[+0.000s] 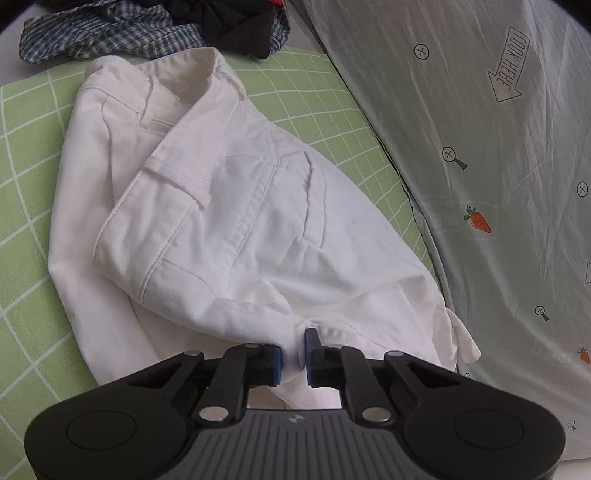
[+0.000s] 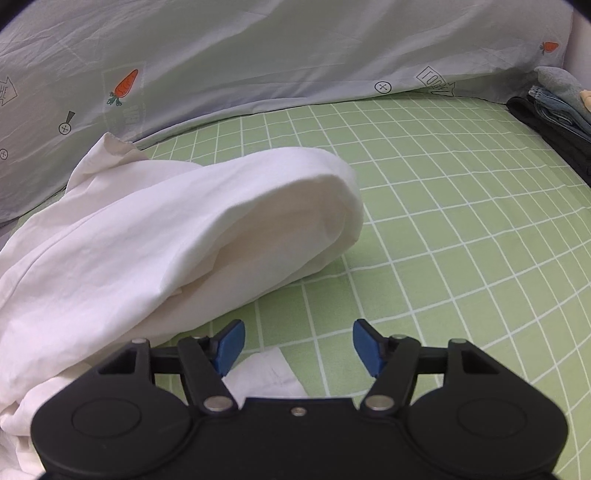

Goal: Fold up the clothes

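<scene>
White trousers [image 1: 236, 221] lie on a green checked sheet [image 1: 22, 192], waistband toward the far end, a back pocket flap facing up. My left gripper [image 1: 293, 354] is shut on a fold of the white fabric at the near edge, cloth pinched between the blue pads. In the right wrist view the same white trousers [image 2: 207, 229] form a thick rolled fold to the left. My right gripper [image 2: 298, 345] stands open just above the sheet [image 2: 461, 240], right of the fold, with nothing between its fingers. A small white scrap of cloth [image 2: 266, 376] shows beneath it.
A pale grey quilt printed with carrots [image 1: 498, 184] runs along the right side, and lies across the back in the right wrist view [image 2: 258, 55]. A heap of checked and dark clothes [image 1: 155, 33] lies beyond the waistband. Folded garments [image 2: 554, 110] are stacked at the far right.
</scene>
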`<state>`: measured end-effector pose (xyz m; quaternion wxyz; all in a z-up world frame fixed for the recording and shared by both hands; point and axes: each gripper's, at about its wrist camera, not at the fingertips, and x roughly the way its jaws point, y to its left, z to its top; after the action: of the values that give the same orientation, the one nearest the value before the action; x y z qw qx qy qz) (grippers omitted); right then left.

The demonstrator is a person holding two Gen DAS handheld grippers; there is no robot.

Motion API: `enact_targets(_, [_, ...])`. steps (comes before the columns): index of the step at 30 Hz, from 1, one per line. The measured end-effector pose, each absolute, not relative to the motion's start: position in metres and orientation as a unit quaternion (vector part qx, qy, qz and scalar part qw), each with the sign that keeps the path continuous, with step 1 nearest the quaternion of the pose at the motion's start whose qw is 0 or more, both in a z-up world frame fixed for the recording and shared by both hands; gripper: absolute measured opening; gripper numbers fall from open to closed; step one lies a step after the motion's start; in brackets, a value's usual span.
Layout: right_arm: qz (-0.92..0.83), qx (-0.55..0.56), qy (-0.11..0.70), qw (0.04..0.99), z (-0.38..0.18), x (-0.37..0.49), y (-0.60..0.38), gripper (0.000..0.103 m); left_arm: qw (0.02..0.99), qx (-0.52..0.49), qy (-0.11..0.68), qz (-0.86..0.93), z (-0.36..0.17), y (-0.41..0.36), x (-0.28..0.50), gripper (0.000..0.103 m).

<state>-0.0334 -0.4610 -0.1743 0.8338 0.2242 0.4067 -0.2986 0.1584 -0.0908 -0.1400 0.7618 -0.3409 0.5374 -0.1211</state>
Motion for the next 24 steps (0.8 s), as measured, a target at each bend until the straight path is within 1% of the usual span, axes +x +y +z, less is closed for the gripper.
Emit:
enact_targets(5, [-0.290,0.224,0.408,0.836,-0.172,-0.023,-0.464,0.066,0.807,-0.324,0.462,-0.178,-0.085,-0.110,0.205,0.011])
enact_targets(8, [-0.280,0.210,0.407,0.844,-0.170,-0.011,-0.462,0.066,0.862,-0.266,0.379,-0.205,-0.047,-0.136,0.246,0.012])
enact_targets(10, [-0.278,0.207,0.406,0.846,-0.169,-0.004,-0.462,0.066,0.900,-0.205,0.330,-0.199,-0.031,-0.159,0.267,0.021])
enact_targets(11, [-0.278,0.207,0.406,0.845,-0.169,0.000,-0.462,0.066,0.915,-0.164,0.317,-0.186,-0.026,-0.173,0.275,0.027])
enact_targets(13, [-0.277,0.213,0.410,0.842,-0.171,0.007,-0.462,0.066,0.936,-0.098,0.295,-0.167,-0.019,-0.195,0.287,0.043])
enact_targets(14, [-0.276,0.219,0.412,0.840,-0.173,0.009,-0.461,0.066,0.935,-0.092,0.298,-0.168,-0.022,-0.197,0.287,0.061])
enact_targets(15, [-0.274,0.226,0.415,0.838,-0.175,0.010,-0.461,0.066,0.934,-0.086,0.301,-0.170,-0.025,-0.199,0.286,0.071])
enact_targets(20, [-0.272,0.279,0.431,0.814,-0.188,0.015,-0.455,0.067,0.908,-0.095,0.378,-0.153,-0.068,-0.168,0.264,0.071])
enact_targets(24, [-0.254,0.322,0.427,0.806,-0.195,0.019,-0.449,0.068,0.891,-0.076,0.434,-0.111,-0.099,-0.138,0.239,0.071])
